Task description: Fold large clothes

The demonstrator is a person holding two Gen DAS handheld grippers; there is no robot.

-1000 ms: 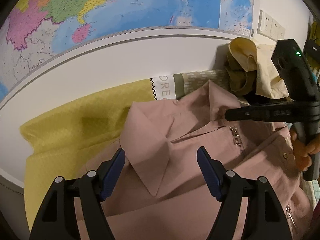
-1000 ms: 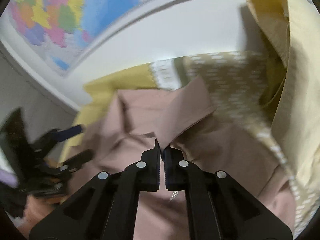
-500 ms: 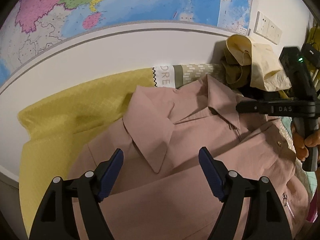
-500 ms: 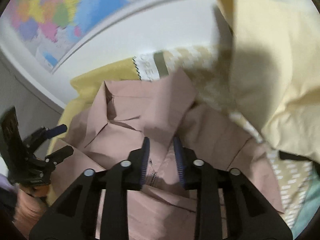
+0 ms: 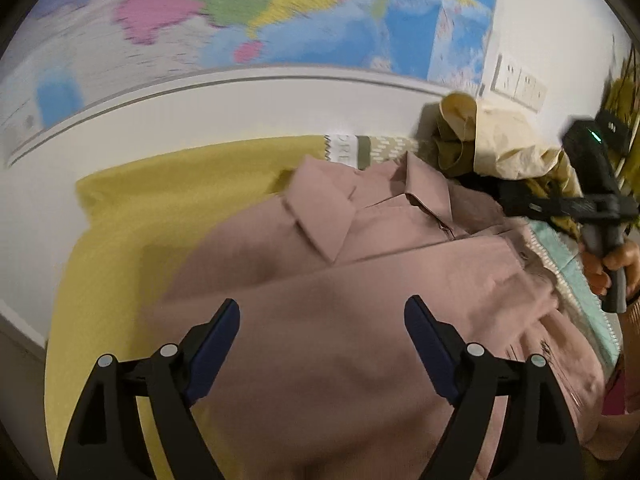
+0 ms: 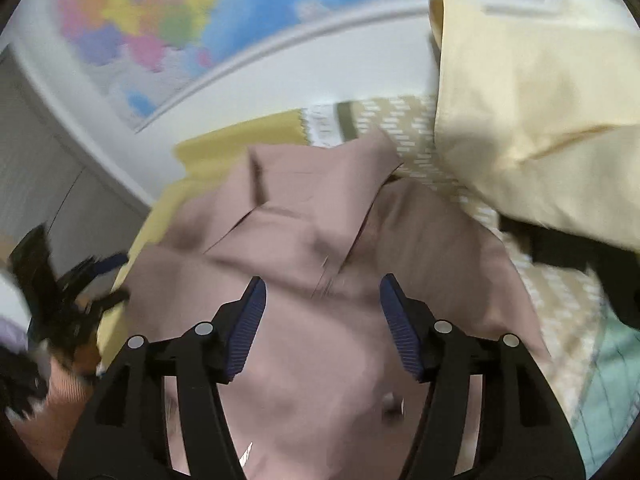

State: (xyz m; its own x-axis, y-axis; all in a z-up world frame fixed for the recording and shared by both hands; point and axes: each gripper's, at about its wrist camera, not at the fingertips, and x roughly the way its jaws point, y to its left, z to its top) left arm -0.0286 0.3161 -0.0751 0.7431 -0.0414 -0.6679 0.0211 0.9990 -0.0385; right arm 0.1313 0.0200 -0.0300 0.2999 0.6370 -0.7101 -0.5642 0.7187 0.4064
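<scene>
Both tools stand apart over the pink shirt [image 5: 360,340]. Left tool [image 5: 322,320] has its blue pads wide, with nothing between them but the shirt's back panel lying flat below; its jaws have just been opening further. Right tool [image 6: 322,300] has also just been opening, from fully together to well apart, and no cloth is caught between its ribbed pads; the shirt lies below them, untouched.

The shirt lies spread on a yellow cloth [image 5: 132,240], collar [image 5: 320,216] toward the wall, a folded panel across its body. In the left view the right tool [image 5: 520,202] shows at the shirt's right shoulder, gripped by a hand [image 5: 612,264]. In the right view the left tool [image 6: 100,280] shows blurred at the shirt's left edge.

A cream garment [image 6: 540,120] is heaped just beyond the collar, on a patterned olive cloth [image 6: 420,152]. A map [image 5: 280,8] hangs on the wall behind, with wall sockets [image 5: 518,84] to its right.
</scene>
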